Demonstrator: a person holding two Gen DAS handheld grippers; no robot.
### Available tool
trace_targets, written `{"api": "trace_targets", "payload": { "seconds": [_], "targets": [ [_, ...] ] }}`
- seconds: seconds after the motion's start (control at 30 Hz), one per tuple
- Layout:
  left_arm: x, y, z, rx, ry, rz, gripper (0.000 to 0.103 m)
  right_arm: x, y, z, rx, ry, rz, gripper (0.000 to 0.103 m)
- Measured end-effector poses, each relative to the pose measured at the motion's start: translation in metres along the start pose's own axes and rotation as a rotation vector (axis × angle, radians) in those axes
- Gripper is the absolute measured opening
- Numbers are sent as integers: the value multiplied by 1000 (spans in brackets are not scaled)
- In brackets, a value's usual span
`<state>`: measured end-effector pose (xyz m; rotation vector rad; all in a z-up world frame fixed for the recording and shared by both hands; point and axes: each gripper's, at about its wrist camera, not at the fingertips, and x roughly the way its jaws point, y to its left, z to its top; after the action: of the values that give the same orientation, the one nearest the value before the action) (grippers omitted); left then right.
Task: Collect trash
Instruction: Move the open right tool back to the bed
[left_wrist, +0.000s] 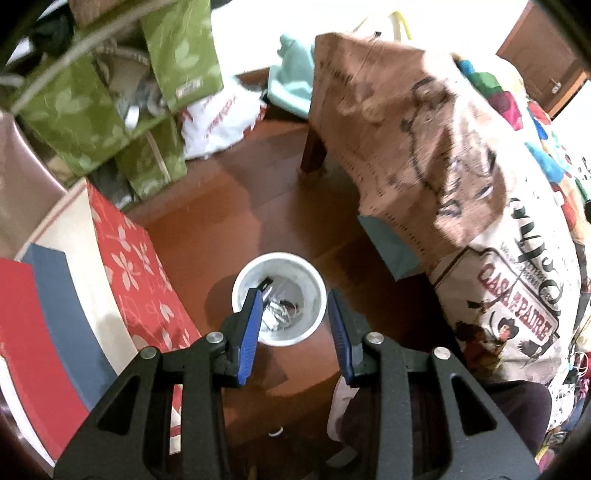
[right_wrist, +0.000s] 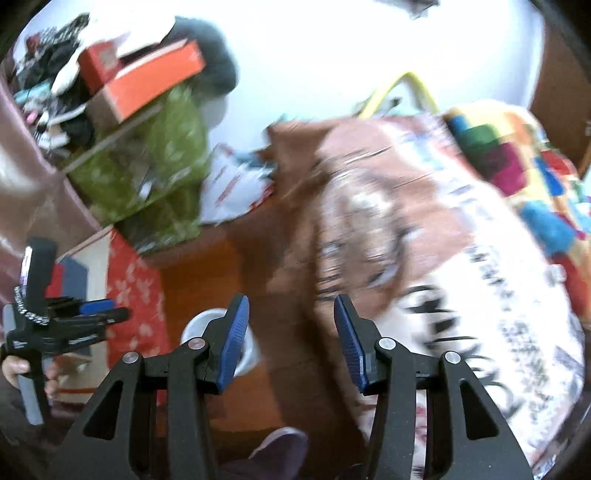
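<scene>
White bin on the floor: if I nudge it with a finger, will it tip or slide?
The white bin looks thin-walled and holds only a few scraps, so it is probably light. It stands on smooth wooden floor, so it would likely slide, and tip if pushed near the rim.

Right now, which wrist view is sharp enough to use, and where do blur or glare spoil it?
Left wrist view: mostly sharp, the white plastic cup with scraps on the reddish wooden floor reads clearly; mild blur on the brown printed cloth. Right wrist view: heavy motion smear everywhere, blown-out white wall; only the right gripper stays crisp.
</scene>
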<state>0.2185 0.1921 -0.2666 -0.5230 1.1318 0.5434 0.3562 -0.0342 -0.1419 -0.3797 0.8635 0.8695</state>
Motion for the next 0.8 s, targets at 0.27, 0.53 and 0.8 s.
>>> {"api": "trace_targets", "payload": {
  "seconds": [0.27,0.53,0.8],
  "targets": [
    [-50,-44,6,31,-141,23,36,-58,-97,-5,160,-129,-136,46],
    [-71,-91,13,55,-235,-36,36,-61,-208,-18,318,-155,-261,56],
    [-49,-121,34,45,-260,-35,36,-6,-310,-19,443,-108,-327,56]
  ]
}}
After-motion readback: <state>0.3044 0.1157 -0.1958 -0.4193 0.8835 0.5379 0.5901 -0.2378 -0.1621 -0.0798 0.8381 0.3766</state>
